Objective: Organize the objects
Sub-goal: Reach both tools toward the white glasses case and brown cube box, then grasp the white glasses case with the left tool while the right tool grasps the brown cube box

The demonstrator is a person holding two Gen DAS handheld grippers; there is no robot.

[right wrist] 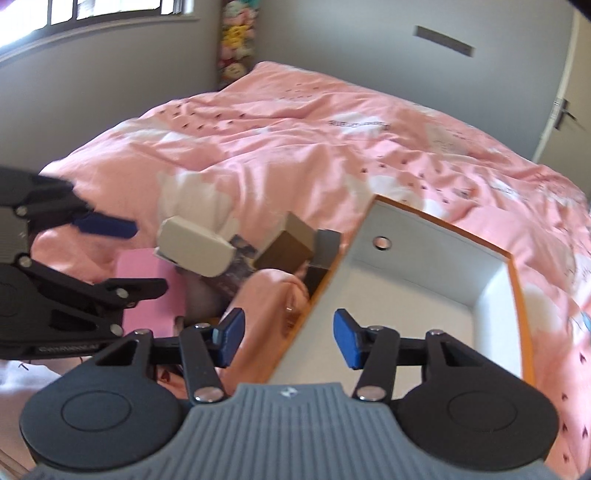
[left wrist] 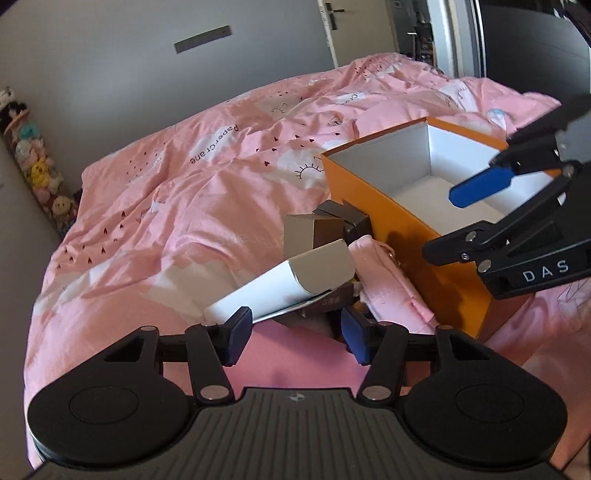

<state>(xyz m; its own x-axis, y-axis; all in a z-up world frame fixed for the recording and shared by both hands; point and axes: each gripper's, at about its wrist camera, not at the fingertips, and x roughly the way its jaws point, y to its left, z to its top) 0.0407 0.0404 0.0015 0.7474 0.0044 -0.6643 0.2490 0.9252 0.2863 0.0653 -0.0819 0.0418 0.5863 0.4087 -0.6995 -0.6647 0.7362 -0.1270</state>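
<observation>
While the left wrist view shows the left gripper [left wrist: 295, 334] parted, empty, before a white cardboard carton [left wrist: 280, 291], the open orange cardboard box [left wrist: 402, 225] sits right. From the right wrist view, the right gripper [right wrist: 288, 341] straddles that box's rim [right wrist: 314, 306] unclamped, revealing a wall hole [right wrist: 382, 242]; pink printed duvet [right wrist: 295, 147], grey walls [right wrist: 332, 33].
</observation>
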